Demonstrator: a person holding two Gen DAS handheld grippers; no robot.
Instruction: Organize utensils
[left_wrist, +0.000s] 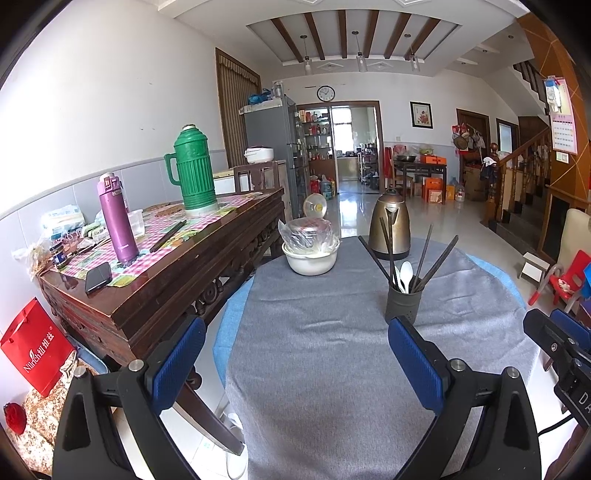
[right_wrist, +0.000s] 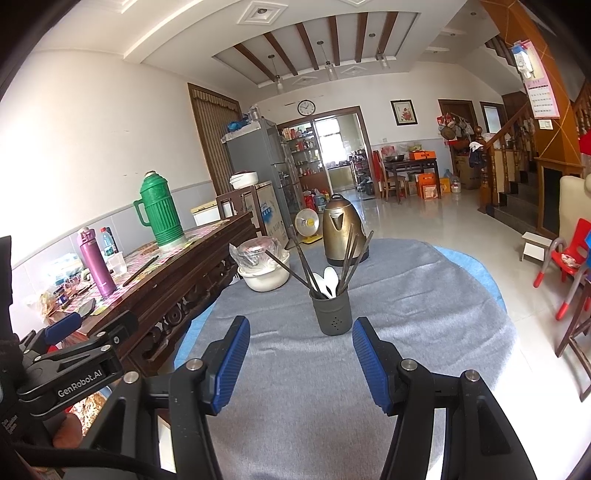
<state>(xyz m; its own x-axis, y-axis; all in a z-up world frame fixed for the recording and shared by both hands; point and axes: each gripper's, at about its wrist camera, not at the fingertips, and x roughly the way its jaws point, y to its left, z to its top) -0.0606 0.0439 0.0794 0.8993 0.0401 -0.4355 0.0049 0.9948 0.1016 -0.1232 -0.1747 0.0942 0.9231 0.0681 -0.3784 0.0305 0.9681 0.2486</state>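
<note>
At the far left stands a dark carved wooden sideboard (left_wrist: 173, 291) with a pink checked cloth on top. On it, from left to right, lie a black phone (left_wrist: 98, 277), a purple flask (left_wrist: 117, 218), a pair of dark chopsticks lying flat (left_wrist: 168, 236) and a tall green thermos (left_wrist: 194, 171).

The left gripper (left_wrist: 297, 365) hangs over the near edge of the round table (left_wrist: 317, 332), which is covered in grey cloth. Its blue-padded jaws stand wide apart with nothing between them.

Further back on the table, left of centre, sits a white bowl (left_wrist: 311, 260) with a plastic-wrapped metal pot set in it. To its right, at the far edge, stands a brass-coloured electric kettle (left_wrist: 389, 223).

In front of the kettle is the dark grey utensil holder (left_wrist: 400, 304), upright on the cloth. Several dark chopsticks (left_wrist: 436, 258) lean outward from it, and white plastic spoons (left_wrist: 405, 275) stand among them.

The right gripper (right_wrist: 301, 363) is just short of the holder, which sits beyond the gap between its fingertips and apart from them. Its jaws too are spread wide and grasp nothing.

At the far right, on the tiled floor, stands a red child's chair (left_wrist: 569, 275).
</note>
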